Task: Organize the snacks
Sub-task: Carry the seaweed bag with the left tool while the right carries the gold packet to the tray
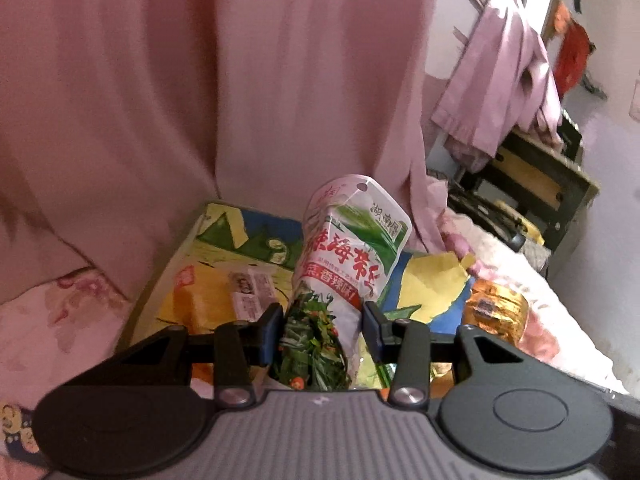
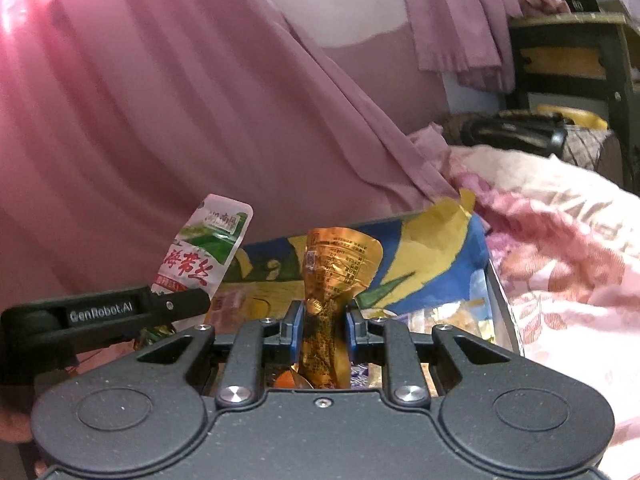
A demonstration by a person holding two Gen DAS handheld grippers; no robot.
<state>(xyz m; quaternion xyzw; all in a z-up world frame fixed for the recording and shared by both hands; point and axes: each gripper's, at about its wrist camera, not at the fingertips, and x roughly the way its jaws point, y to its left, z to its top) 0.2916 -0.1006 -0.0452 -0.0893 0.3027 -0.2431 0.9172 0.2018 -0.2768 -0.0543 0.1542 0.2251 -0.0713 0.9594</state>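
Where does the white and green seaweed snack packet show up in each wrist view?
Left wrist: seaweed packet at centre, clamped between the left tongs.
Right wrist: the packet at left of centre, above the left tongs' arm.
Shared landmark: the blue and yellow box lid behind it.

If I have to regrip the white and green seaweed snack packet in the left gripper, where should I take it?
Grip the white and green seaweed snack packet across its lower, filled half, coming from below as the left gripper does now. The contents bulk there; the flat sealed top with the hang hole would probably fold.
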